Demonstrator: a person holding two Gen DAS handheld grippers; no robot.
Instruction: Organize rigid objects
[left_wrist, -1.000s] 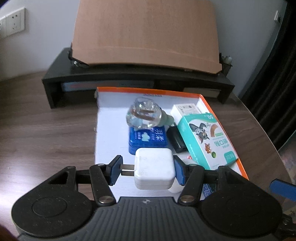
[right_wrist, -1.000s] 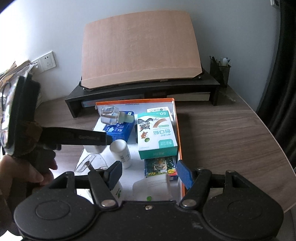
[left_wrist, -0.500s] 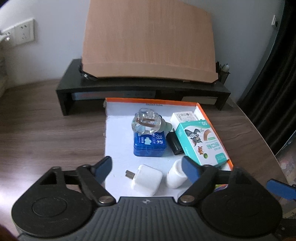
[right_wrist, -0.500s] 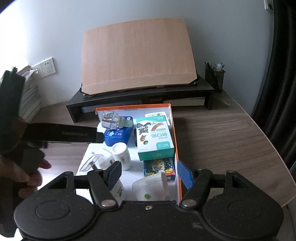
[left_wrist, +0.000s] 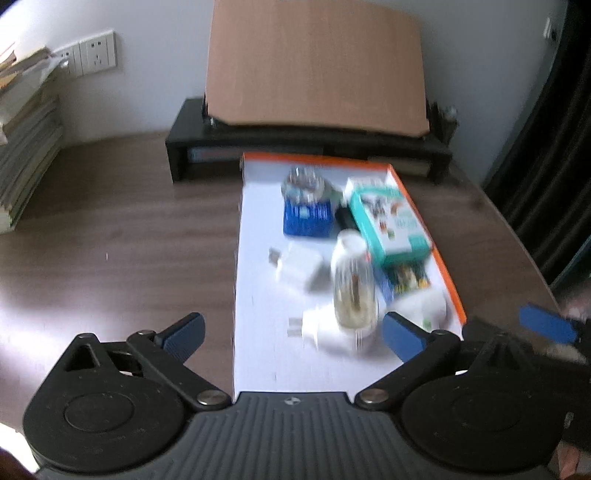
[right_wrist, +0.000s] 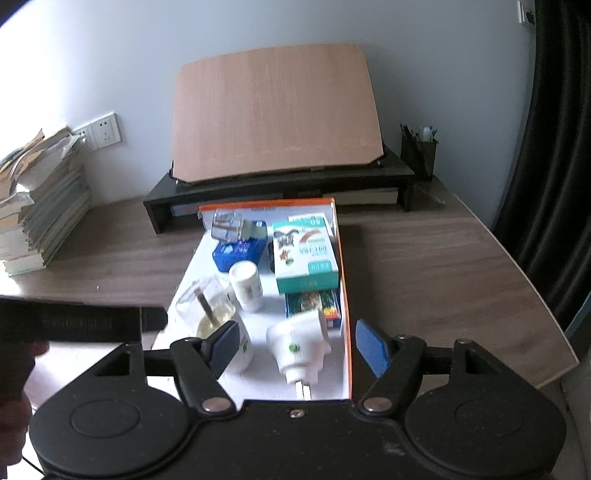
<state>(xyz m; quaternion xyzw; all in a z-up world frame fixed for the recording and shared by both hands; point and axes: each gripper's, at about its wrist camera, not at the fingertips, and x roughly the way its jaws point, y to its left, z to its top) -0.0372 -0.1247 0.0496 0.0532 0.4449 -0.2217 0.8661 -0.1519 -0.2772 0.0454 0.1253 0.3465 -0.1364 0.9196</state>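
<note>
Left gripper (left_wrist: 291, 334): jaws spread wide, nothing between the pads, held above the near end of the orange-edged tray (left_wrist: 441, 264). This view is motion-blurred.

Right gripper (right_wrist: 295, 345): jaws also wide open and empty, over the tray's near right part; the right blue pad sits outside the tray's orange wall (right_wrist: 341, 266).

Tray contents, far to near:
- Clear faceted bottle (right_wrist: 226, 228) lying on top of the blue tin (right_wrist: 238, 253), at the far left.
- Teal and white carton with a cartoon print (right_wrist: 306, 254) along the right wall; a dark object (left_wrist: 345, 219) between it and the tin, too blurred to identify.
- Small colourful box (right_wrist: 314, 301) just in front of the carton.
- White pill bottle (right_wrist: 246, 286) upright, mid-tray.
- White charger cube (left_wrist: 300, 268) lying flat left of the pill bottle, prongs toward the left.
- Clear glass refill bottle with a wick (right_wrist: 207, 308) standing in a white plug-in base (left_wrist: 325, 330) at the near left.
- Second white plug-in unit with a green mark (right_wrist: 297, 345) lying on its side between my right jaws, prongs toward the camera.

Tray rests on the brown wooden desk (right_wrist: 424, 266). Behind it: black monitor riser (right_wrist: 280, 184) carrying a tilted cardboard sheet (right_wrist: 277, 114). Stack of books (right_wrist: 44, 206) at far left; pen holder (right_wrist: 419, 153) at far right.
</note>
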